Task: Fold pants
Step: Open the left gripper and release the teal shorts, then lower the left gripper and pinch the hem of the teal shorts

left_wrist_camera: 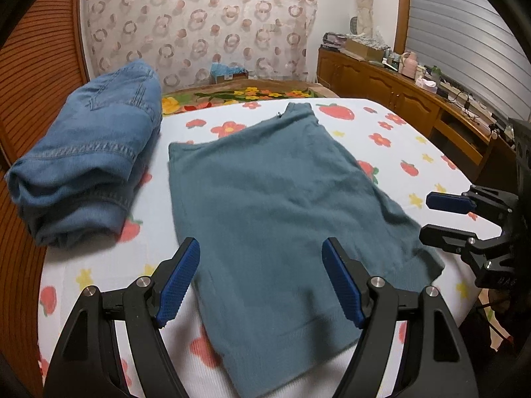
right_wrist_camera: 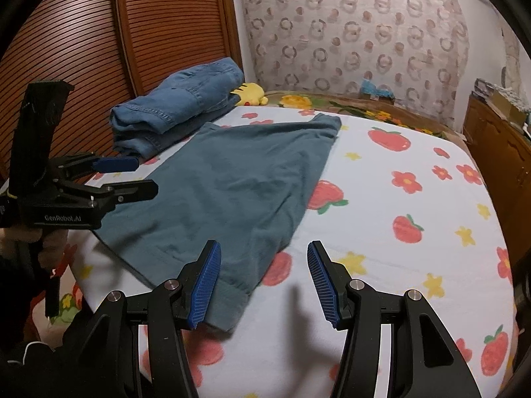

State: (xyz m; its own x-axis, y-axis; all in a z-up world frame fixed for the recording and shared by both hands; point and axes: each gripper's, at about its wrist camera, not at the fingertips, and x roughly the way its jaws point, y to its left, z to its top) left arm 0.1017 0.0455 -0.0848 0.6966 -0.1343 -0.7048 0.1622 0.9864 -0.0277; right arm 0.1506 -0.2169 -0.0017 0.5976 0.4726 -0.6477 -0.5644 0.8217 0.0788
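Teal pants (left_wrist_camera: 265,205) (right_wrist_camera: 225,192) lie flat and folded lengthwise on a white bedsheet with strawberries and flowers (left_wrist_camera: 398,152) (right_wrist_camera: 415,199). My left gripper (left_wrist_camera: 260,275) hovers open above their near end, nothing between its blue pads. It also shows at the left of the right wrist view, as the left gripper (right_wrist_camera: 136,177) over the pants' left edge. My right gripper (right_wrist_camera: 264,282) is open over the near right corner of the pants and holds nothing. From the left wrist view the right gripper (left_wrist_camera: 431,217) reaches in at the right edge.
Folded blue jeans (left_wrist_camera: 86,162) (right_wrist_camera: 176,112) sit at the far left of the bed beside a slatted wooden door (right_wrist_camera: 116,33). A yellow plush toy (right_wrist_camera: 250,94) lies behind them. A cluttered wooden cabinet (left_wrist_camera: 398,89) runs along the right. A person's hand (right_wrist_camera: 30,238) holds the left gripper.
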